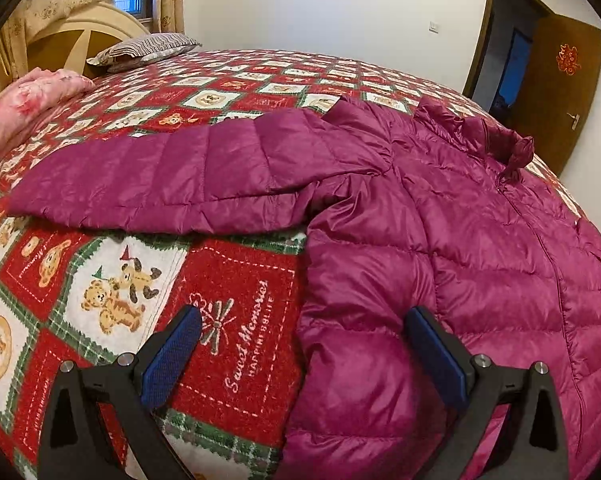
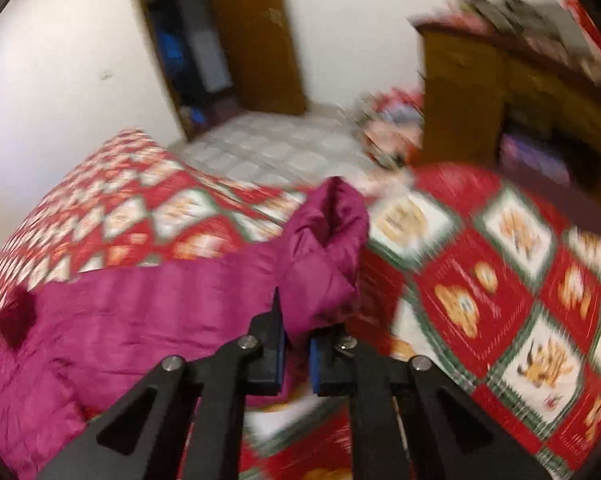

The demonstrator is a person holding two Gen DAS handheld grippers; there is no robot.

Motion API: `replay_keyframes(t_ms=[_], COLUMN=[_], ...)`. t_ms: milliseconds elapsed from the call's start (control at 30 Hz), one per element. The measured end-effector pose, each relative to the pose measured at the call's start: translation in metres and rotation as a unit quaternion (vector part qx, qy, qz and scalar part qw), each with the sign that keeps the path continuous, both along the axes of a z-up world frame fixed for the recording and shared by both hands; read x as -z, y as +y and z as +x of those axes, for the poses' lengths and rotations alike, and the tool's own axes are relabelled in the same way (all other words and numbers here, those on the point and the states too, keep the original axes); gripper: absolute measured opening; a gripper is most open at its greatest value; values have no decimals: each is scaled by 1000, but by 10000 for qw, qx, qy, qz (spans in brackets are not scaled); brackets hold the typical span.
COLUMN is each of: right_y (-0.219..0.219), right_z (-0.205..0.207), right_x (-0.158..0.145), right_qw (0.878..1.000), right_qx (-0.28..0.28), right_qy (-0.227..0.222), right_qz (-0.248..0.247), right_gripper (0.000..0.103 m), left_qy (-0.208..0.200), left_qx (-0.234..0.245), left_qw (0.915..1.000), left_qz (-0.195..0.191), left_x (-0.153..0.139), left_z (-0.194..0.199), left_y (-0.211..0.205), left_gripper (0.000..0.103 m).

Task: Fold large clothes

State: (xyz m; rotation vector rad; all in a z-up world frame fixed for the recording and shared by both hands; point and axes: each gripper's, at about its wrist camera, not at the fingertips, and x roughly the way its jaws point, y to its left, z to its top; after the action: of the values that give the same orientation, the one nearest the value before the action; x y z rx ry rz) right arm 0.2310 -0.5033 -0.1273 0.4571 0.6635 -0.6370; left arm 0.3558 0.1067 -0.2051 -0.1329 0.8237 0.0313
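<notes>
Magenta quilted jacket (image 1: 440,216) spread front-up across a bed (image 1: 236,264) with a red, white and green bear-print cover, filling the centre and right of the left wrist view. One sleeve (image 1: 152,184) stretched flat toward the left of the frame, collar (image 1: 500,140) bunched at upper right. Left tool (image 1: 302,354) at the bottom edge, jaws spread wide and holding nothing; one blue pad (image 1: 172,360) over the bedcover, the other over the jacket's lower side edge. Pink folded bedding (image 1: 24,100) and a striped pillow (image 1: 148,50) at upper left, an open brown door (image 1: 556,92) at upper right. Right wrist view blurred: right tool (image 2: 296,356) at bottom centre, jaws drawn nearly together and pinching the other sleeve (image 2: 324,248), lifted and crumpled upward in mid-frame. Rest of the jacket lying flat at lower left. Wooden cabinet (image 2: 480,92) at upper right, tiled floor (image 2: 284,148) beyond the bed.
</notes>
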Motion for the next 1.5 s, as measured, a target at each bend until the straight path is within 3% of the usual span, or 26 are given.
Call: replay_keyframes(t_ms=[133,300,467,633,933,967,1033,1067,1100,1133,1233,1300,1400,1500], right_y=[65,173,268,337,405,408,408,407,404,399,377,343,287,242], right_z=[23,58,93,117,142,144,142,142,141,137,119,106,107,115], right_x=[-48,-78,-66,-37,8,13,18,20,19,12,-15,-32,-31,-5], right_qw=[9942,9706,9435,9194,8938,8918,8869,8791,8686,8625,8733,8980,9352,9568], right_qx=[-905,-2163,-3096,-3788,-4367,-4423,-4569,-4751,-4953,-5046,-4792,-4251,-3437,-2884], right_qy=[-279,-444,-443,-242,190,194,69,-18,-141,-327,-861,-1135,-851,-376], right_qz=[-504,-958,-1095,-1026,-1001,-928,-677,-386,-21,211,172,48,-70,28], right_gripper=[11,11,11,11,13,18,41,72,83,83,80,62,41,39], left_qy=[-40,-122,-169,-219,-285,-295,-324,-324,-318,-309,-258,-219,-81,118], left_qx=[2,14,20,34,60,63,69,69,69,68,61,54,24,23], left_qw=[10000,9997,9995,9991,9984,9983,9981,9980,9980,9982,9986,9989,9998,9998], left_qz=[-1,-187,-253,-365,-487,-493,-524,-538,-534,-517,-458,-406,-192,125], left_x=[0,-1,-1,0,1,1,2,2,2,2,2,2,2,-1], left_z=[-1,-3,-5,-6,-7,-7,-7,-7,-7,-6,-4,-3,1,4], left_y=[0,6,7,11,14,14,15,16,15,14,13,11,5,-4], left_gripper=[102,102,102,102,102,102,102,102,102,102,102,102,102,102])
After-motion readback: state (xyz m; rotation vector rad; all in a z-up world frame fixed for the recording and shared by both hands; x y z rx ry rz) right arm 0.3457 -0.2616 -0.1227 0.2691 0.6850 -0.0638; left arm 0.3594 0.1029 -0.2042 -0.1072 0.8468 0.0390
